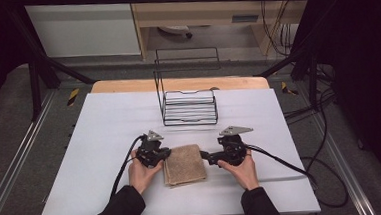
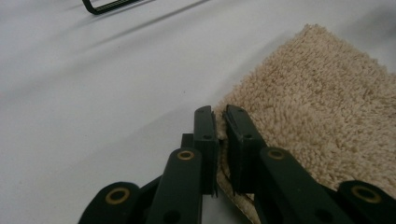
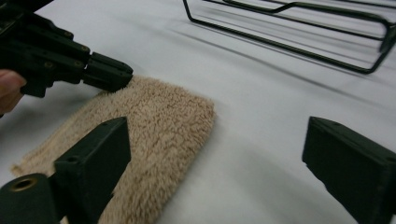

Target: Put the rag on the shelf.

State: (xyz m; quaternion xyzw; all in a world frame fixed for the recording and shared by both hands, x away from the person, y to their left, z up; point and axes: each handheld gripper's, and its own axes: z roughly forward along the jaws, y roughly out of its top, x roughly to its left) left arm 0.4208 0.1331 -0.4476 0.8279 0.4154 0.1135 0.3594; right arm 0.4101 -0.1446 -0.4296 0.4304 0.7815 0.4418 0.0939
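A folded beige towel [image 1: 184, 165] lay flat on the white worktop [image 1: 105, 137], near its front edge and between the person's two hands. A black wire rack [image 1: 188, 106] stood farther back on the worktop, well apart from the towel.

The left tongs [image 2: 219, 122] were at the towel's left edge. In the left gripper view the jaws stood nearly together with a thin fold of the towel's edge pinched between them. The right gripper view showed the same tongs with their tips on the towel's far corner.

The right tongs [image 3: 217, 154] sat at the towel's right side with jaws spread wide. One jaw was over the towel's near portion and the other over bare worktop. Whether either jaw touched the towel could not be determined.
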